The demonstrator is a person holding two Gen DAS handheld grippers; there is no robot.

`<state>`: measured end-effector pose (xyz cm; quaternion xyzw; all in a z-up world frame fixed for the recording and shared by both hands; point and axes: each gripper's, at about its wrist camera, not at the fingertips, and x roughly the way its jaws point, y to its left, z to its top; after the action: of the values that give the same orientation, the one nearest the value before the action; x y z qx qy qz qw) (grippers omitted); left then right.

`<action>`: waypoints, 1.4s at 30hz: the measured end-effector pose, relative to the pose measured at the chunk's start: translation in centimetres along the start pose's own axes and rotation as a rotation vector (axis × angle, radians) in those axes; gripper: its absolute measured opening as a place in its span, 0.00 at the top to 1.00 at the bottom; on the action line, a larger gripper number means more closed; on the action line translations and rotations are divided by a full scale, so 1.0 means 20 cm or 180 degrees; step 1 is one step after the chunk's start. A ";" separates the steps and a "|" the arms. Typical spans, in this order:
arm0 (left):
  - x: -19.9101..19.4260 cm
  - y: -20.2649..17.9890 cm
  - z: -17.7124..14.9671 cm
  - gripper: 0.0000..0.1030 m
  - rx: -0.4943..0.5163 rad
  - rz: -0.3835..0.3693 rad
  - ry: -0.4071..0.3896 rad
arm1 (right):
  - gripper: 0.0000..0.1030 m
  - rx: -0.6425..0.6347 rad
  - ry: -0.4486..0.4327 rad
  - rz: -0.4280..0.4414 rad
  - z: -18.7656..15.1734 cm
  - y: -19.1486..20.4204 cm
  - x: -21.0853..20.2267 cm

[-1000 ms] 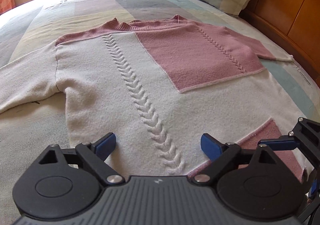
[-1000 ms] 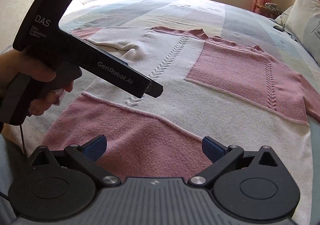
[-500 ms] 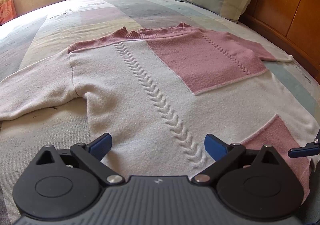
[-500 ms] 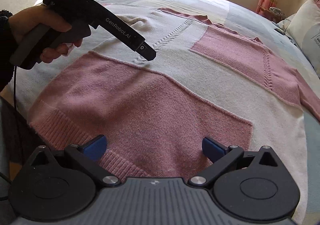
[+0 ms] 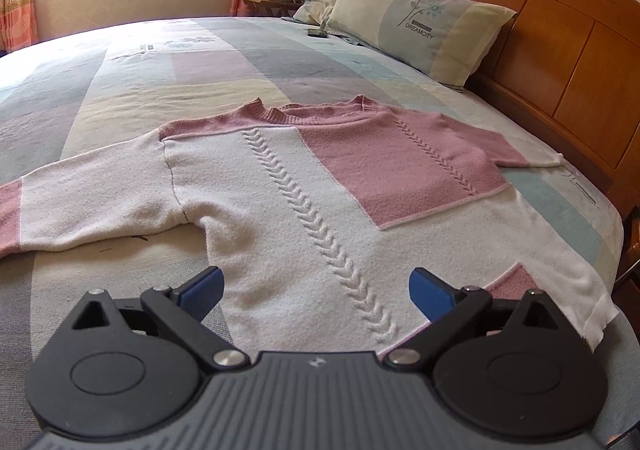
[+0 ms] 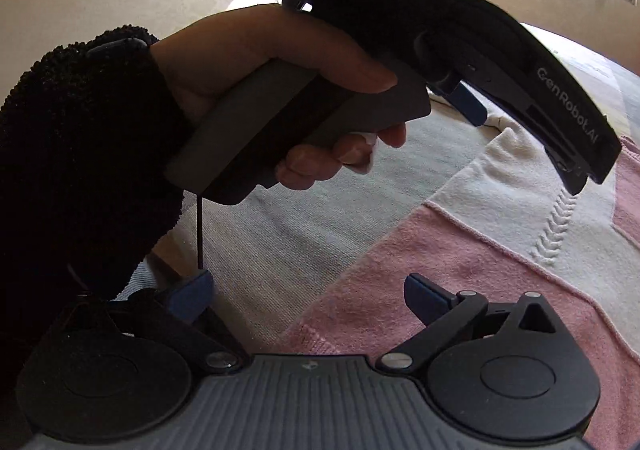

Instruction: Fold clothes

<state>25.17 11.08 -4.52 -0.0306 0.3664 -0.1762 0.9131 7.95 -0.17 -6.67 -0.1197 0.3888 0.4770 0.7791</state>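
A pink and white sweater (image 5: 304,194) lies spread flat, front up, on the bed (image 5: 168,82), its neckline toward twelve o'clock in the left wrist view, one sleeve stretched out to nine o'clock and the other to three o'clock, near the wooden headboard (image 5: 560,50). A pillow (image 5: 416,22) leans against that headboard at one o'clock. The left gripper (image 5: 316,290) hovers over the sweater's lower hem at six o'clock; its blue fingers (image 5: 200,288) have just been opening and stand released, wide apart, with nothing between them. In the right wrist view the right gripper (image 6: 306,296) also stands released over the pink hem corner, empty. A hand (image 6: 280,90) in a dark sleeve (image 6: 80,154) grips the left gripper's handle at eleven o'clock.
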 end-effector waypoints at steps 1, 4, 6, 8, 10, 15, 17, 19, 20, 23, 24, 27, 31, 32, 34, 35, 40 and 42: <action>0.00 0.01 0.00 0.04 -0.0013 0.0003 0.0001 | 0.00 0.0059 0.0085 0.0064 0.00 -0.01 0.04; 0.00 0.01 -0.01 0.04 -0.0019 -0.0019 -0.0001 | 0.00 0.0113 0.0096 0.0260 0.02 0.03 0.07; 0.00 0.01 -0.01 0.04 -0.0008 -0.0025 -0.0005 | 0.00 0.0066 0.0114 0.0208 0.05 0.05 0.09; -0.01 0.00 -0.01 0.04 0.0016 -0.0049 -0.0012 | 0.00 0.0084 0.0143 0.0263 0.05 0.03 0.06; 0.00 -0.02 -0.01 0.04 0.0035 -0.0065 -0.0009 | 0.00 0.0215 0.0066 0.0211 0.03 -0.02 -0.04; 0.02 -0.07 -0.02 0.04 0.0134 -0.0081 0.0038 | 0.00 0.0680 0.0135 -0.0105 -0.12 -0.17 -0.20; 0.02 -0.10 -0.03 0.04 0.0188 -0.0090 0.0057 | 0.00 0.0849 0.0100 -0.0052 -0.20 -0.19 -0.24; 0.03 -0.13 -0.04 0.04 0.0243 -0.0098 0.0076 | 0.00 0.0842 0.0198 0.0022 -0.21 -0.16 -0.28; 0.03 -0.14 -0.04 0.04 0.0269 -0.0102 0.0086 | 0.00 0.0852 0.0257 0.0058 -0.21 -0.16 -0.30; 0.03 -0.16 -0.05 0.04 0.0308 -0.0092 0.0096 | 0.00 0.0742 0.0101 -0.0161 -0.18 -0.15 -0.34; 0.03 -0.16 -0.06 0.04 0.0326 -0.0087 0.0102 | 0.00 0.0716 0.0080 -0.0276 -0.17 -0.15 -0.34; 0.04 -0.16 -0.06 0.04 0.0340 -0.0056 0.0126 | 0.00 0.0763 0.0176 -0.0402 -0.16 -0.18 -0.25; 0.04 -0.16 -0.05 0.04 0.0333 -0.0060 0.0123 | 0.00 0.0473 0.0400 -0.0538 -0.20 -0.15 -0.19; 0.04 -0.17 -0.05 0.04 0.0343 -0.0073 0.0119 | 0.00 0.0439 0.0466 -0.0572 -0.22 -0.15 -0.21; 0.04 -0.18 -0.05 0.04 0.0362 -0.0086 0.0120 | 0.00 0.0615 0.0534 -0.0567 -0.26 -0.18 -0.28; 0.05 -0.19 -0.05 0.04 0.0371 -0.0086 0.0124 | 0.00 0.0691 0.0567 -0.0537 -0.27 -0.20 -0.31; 0.06 -0.23 -0.06 0.04 0.0446 -0.0096 0.0154 | 0.00 0.0805 0.0224 -0.0632 -0.20 -0.31 -0.37; 0.06 -0.25 -0.06 0.04 0.0477 -0.0121 0.0161 | 0.00 0.0762 0.0061 -0.0799 -0.17 -0.37 -0.34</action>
<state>23.68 6.09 -5.27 0.0353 0.3745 -0.2212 0.8998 10.77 -10.29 -5.38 -0.0781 0.4323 0.3251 0.8375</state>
